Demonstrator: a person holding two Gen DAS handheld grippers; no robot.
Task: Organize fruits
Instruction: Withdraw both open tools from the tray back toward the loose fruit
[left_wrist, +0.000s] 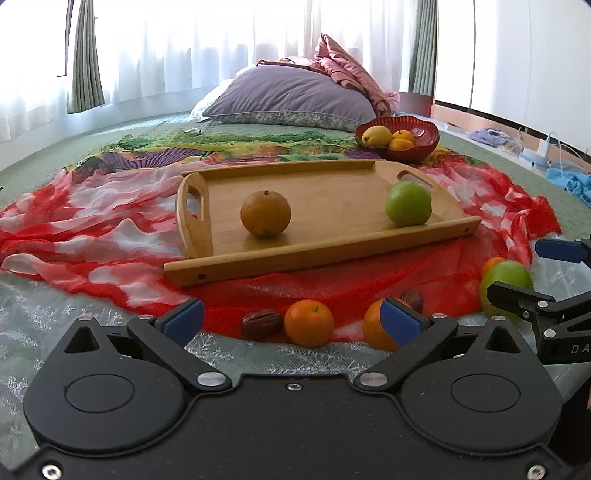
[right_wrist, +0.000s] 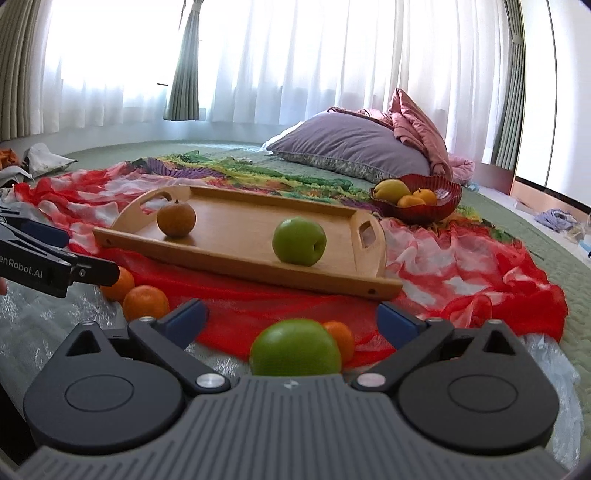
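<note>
We hold both tongs spread and empty, the left tongs (left_wrist: 291, 317) over an orange (left_wrist: 308, 322), the right tongs (right_wrist: 291, 323) over a green apple (right_wrist: 294, 349), the wooden tray (left_wrist: 314, 254) at twelve o'clock.

1. Wooden tray (left_wrist: 332, 206) lies flat on the red-and-white cloth, carrying a brown round fruit (left_wrist: 265, 213) towards one handle and a green apple (left_wrist: 408, 204) near the other, well apart.
2. Red bowl (left_wrist: 421, 127) beyond the tray holds a yellow fruit (left_wrist: 376, 135) and two oranges (left_wrist: 402, 140).
3. Loose in front of the tray: oranges (left_wrist: 308, 322), two dark nuts (left_wrist: 262, 324), another green apple (right_wrist: 294, 349).
</note>
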